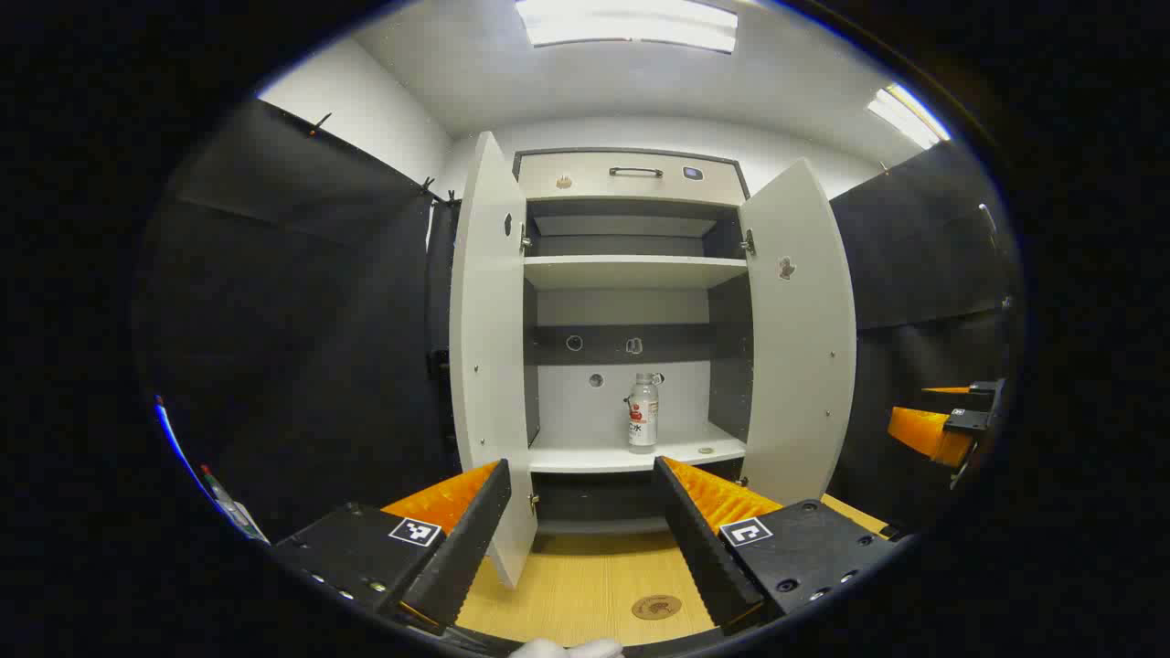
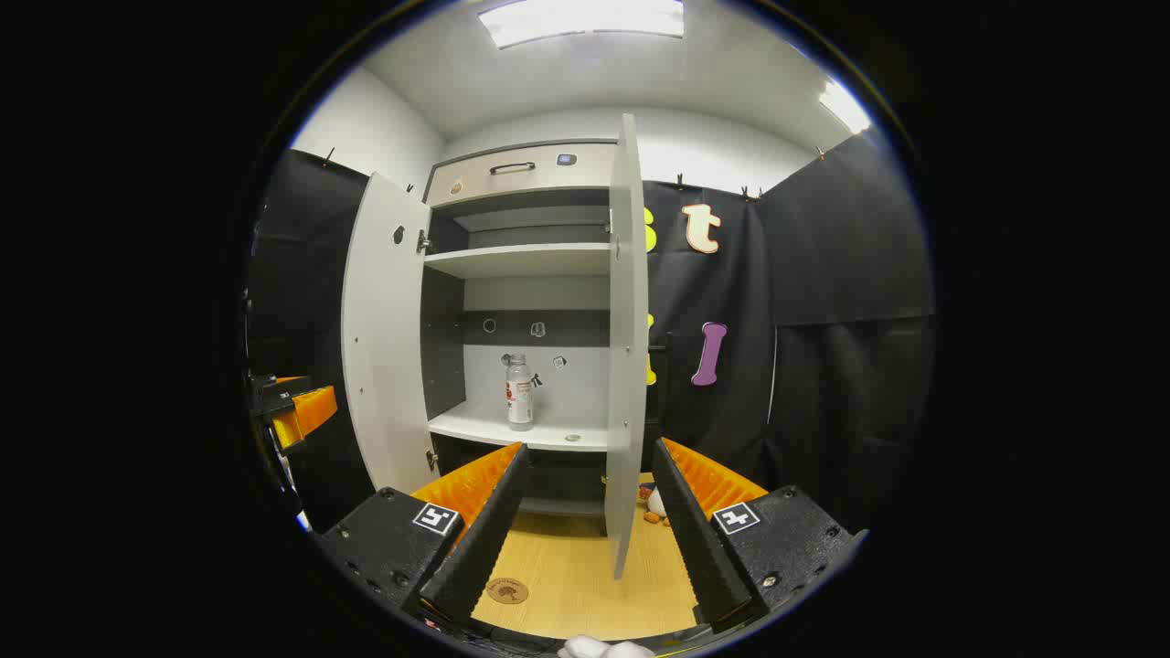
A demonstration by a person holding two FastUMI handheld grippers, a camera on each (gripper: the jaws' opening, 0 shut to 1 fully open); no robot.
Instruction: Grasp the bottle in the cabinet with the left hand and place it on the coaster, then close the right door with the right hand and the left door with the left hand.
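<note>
Two cabinet doors (image 1: pixel 489 347) standing open before me, bottle (image 1: pixel 643 413) upright on the shelf (image 1: pixel 585 455) at twelve o'clock, coaster (image 1: pixel 656 607) on the bench (image 1: pixel 585 585) at six, my left tongs (image 1: pixel 581 475) and right tongs (image 2: pixel 590 457) both wide open, holding nothing.

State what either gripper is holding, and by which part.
Nothing is held: the left gripper and right gripper are open, and the clear plastic bottle stands untouched on the cabinet shelf.
</note>
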